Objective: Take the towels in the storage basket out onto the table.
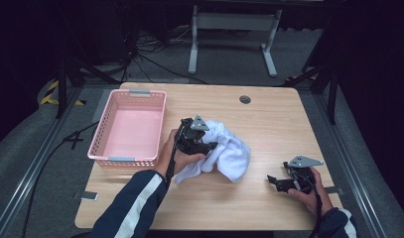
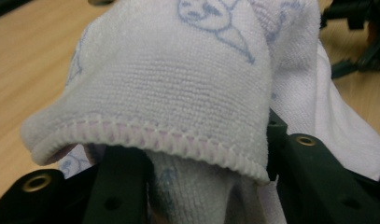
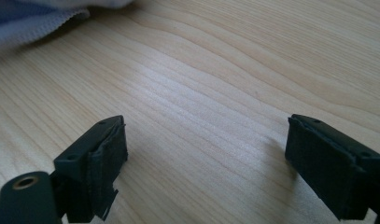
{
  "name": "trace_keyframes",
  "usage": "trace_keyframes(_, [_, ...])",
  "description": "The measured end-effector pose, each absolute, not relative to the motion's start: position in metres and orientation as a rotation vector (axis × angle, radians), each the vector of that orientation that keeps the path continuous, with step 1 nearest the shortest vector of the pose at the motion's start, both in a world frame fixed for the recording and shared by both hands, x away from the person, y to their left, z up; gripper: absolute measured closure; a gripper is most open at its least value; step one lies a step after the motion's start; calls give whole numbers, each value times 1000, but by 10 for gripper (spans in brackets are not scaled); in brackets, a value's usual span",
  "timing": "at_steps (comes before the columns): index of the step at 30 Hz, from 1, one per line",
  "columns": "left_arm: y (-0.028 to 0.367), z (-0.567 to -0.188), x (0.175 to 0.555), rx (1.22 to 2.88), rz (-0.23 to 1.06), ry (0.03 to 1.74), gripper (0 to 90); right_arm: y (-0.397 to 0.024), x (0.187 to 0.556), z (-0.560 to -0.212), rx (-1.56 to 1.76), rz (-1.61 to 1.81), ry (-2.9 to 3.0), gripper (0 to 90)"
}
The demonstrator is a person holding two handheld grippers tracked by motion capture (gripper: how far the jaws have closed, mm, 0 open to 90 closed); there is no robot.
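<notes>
A white towel (image 1: 230, 151) with pale blue drawings lies bunched at the middle of the wooden table (image 1: 274, 119). My left gripper (image 1: 209, 148) rests on the towel's left side. In the left gripper view a fold of the towel (image 2: 178, 79) drapes over both black jaws and hangs loosely in the wide gap between them, hiding the tips of the left gripper (image 2: 192, 182). My right gripper (image 1: 272, 181) lies low at the table's right front, pointing left toward the towel. Its jaws stand wide apart over bare wood, so the right gripper (image 3: 206, 154) is open and holds nothing.
A pink slotted basket (image 1: 101, 133) with nothing in it stands at the table's left side. A dark round grommet (image 1: 245, 99) sits near the far edge. A corner of the towel (image 3: 33, 23) lies ahead of the right gripper. The other gripper (image 2: 360, 42) is at the upper right of the left gripper view.
</notes>
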State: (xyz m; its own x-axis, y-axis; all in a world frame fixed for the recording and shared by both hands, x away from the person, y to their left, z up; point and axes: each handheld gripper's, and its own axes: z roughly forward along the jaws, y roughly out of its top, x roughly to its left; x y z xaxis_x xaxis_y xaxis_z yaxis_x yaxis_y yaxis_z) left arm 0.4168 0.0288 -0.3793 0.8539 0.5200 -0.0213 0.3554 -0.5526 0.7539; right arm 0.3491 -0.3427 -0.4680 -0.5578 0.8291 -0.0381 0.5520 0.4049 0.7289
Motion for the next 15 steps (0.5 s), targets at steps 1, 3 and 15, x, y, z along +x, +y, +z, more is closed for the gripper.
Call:
trace_keyframes(1, [28, -388, 412, 2244, 283, 643, 471, -342, 349, -467, 1190, 949, 2271, 132])
trace_keyframes(3, [29, -395, 405, 2266, 285, 655, 356, -341, 349, -466, 1188, 935, 2285, 151])
trace_keyframes(15, [73, -410, 355, 2331, 287, 529, 264, -316, 336, -435, 1062, 1096, 2343, 303])
